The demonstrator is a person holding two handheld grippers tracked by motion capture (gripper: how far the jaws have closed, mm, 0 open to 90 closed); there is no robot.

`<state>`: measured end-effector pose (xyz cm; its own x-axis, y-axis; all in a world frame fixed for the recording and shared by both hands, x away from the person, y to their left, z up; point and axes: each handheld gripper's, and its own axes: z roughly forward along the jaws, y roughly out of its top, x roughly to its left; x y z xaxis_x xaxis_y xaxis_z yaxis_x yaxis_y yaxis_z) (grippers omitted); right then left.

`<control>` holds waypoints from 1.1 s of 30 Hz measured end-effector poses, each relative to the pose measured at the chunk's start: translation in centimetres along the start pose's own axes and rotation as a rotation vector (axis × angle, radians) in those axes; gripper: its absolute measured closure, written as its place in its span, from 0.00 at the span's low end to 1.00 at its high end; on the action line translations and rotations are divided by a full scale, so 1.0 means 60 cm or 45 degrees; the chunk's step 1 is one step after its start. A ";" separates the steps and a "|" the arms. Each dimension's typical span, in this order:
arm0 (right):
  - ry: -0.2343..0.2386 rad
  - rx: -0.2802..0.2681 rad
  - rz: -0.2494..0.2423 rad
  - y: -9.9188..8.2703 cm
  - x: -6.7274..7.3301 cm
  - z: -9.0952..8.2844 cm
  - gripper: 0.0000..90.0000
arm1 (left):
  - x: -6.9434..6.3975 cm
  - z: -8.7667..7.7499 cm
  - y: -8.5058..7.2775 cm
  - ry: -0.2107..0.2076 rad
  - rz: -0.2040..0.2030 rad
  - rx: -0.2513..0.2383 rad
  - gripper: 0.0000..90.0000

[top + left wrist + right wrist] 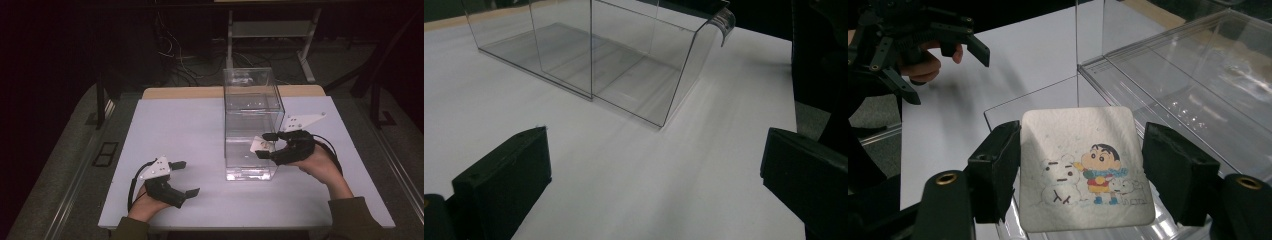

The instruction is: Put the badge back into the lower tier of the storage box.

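My right gripper (266, 145) is shut on a white square coaster (261, 144) with rounded corners, held against the right wall of a tall clear plastic box (250, 125). In the right gripper view the coaster (1073, 135) lies flat between the two black jaws of that gripper (1080, 167). Its print shows a cartoon child beside a snowman. The clear box (1188, 85) lies just behind it. My left gripper (185, 177) rests near the table's front left, open and holding nothing. Its jaws stand wide apart (654, 165) over bare white table, facing the box (589, 55).
The white table (180, 125) has a wooden strip along its far edge. Cables and a metal frame stand on the dark floor beyond. The other hand and left gripper (940, 69) appear far off in the right gripper view.
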<state>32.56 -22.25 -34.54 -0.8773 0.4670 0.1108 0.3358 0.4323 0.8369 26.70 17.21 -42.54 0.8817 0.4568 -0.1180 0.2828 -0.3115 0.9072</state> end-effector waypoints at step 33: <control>-0.027 0.178 0.003 -0.003 0.017 0.077 0.36 | -0.002 -0.001 0.000 -0.005 -0.004 0.000 0.00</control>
<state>33.22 -18.31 -37.02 -0.8695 0.4837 0.0997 0.3835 0.5340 0.7535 26.59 17.20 -42.51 0.8822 0.4548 -0.1224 0.2857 -0.3103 0.9067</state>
